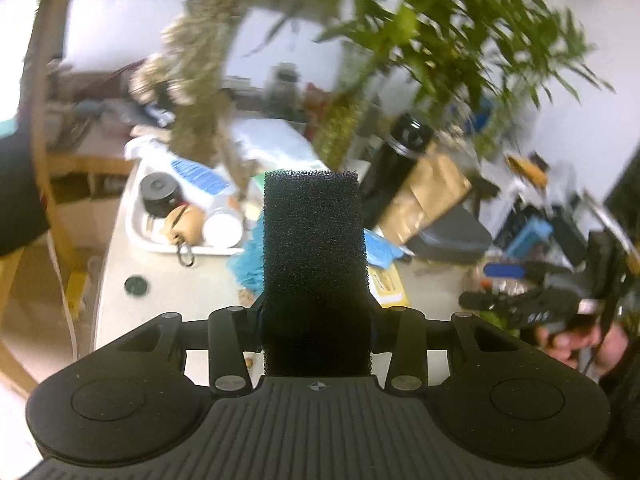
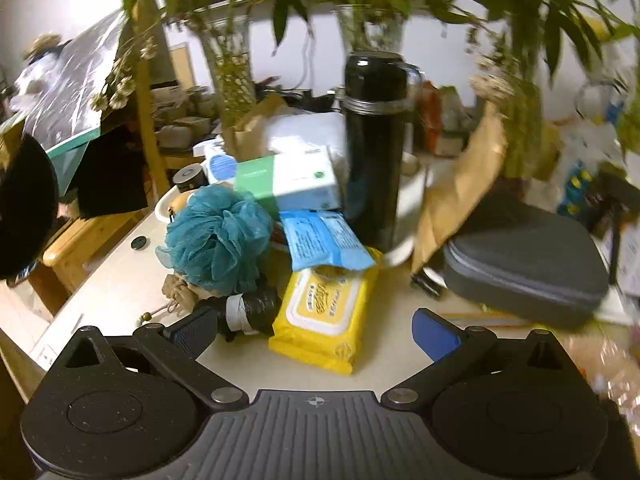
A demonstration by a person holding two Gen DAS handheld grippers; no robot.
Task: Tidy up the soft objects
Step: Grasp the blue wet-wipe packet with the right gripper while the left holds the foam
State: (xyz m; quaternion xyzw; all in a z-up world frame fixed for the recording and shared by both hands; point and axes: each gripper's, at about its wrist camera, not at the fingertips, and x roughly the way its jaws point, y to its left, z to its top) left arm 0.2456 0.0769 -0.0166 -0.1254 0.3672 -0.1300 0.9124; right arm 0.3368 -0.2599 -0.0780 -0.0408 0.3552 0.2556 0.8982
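You are mid-carry: your left gripper (image 1: 316, 312) is clenched on the black sponge (image 1: 315, 264), which stands up between its fingers, held clear above the table (image 1: 168, 312). Next it needs a resting place among the soft things, likely beside the blue loofah (image 2: 218, 236), so pick a bare patch before lowering. Your right gripper (image 2: 316, 336) is released and empty, tilted down over the yellow wipes (image 2: 324, 304). The left one also tilts downward, toward the white tray (image 1: 138, 228).

A lived-in home; cluttered table (image 2: 120, 280), houseplants (image 2: 520, 8), thermos (image 2: 374, 152), wet wipes (image 2: 324, 308).
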